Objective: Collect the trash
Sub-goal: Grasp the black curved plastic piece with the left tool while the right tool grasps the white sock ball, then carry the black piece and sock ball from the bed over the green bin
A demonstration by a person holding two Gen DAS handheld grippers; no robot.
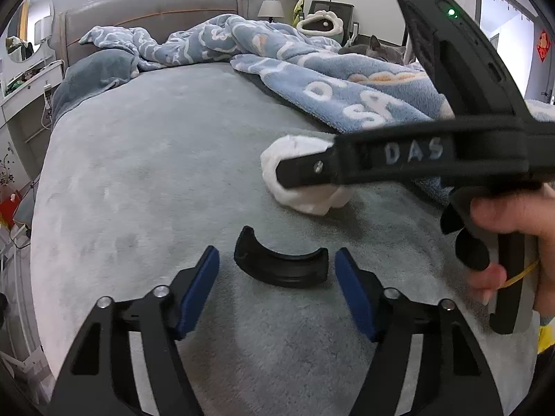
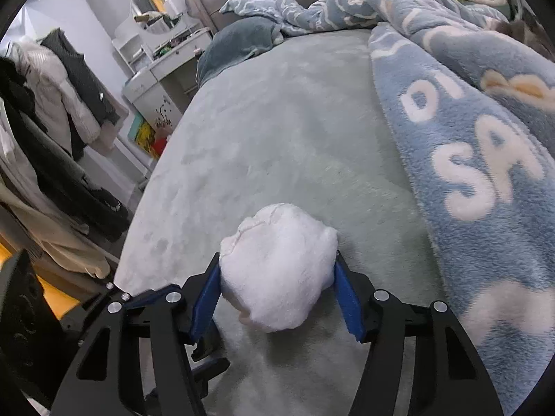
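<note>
A white fluffy wad [image 2: 277,270] lies on the grey-green bed cover [image 2: 277,138]. My right gripper [image 2: 277,294] has its blue pads on both sides of the wad, touching it. The same wad shows in the left wrist view [image 1: 305,180], partly hidden behind the right gripper's black finger [image 1: 312,170]. A curved black plastic piece [image 1: 277,263] lies on the cover just ahead of my left gripper [image 1: 277,277], which is open and empty, its blue pads [image 1: 197,291] either side of the piece.
A crumpled blue fleece blanket [image 1: 329,86] covers the right side of the bed, with a grey cat [image 1: 374,50] on it. A dressing table [image 2: 163,62] and hanging clothes [image 2: 52,104] stand left of the bed. A grey headboard [image 1: 149,14] is at the far end.
</note>
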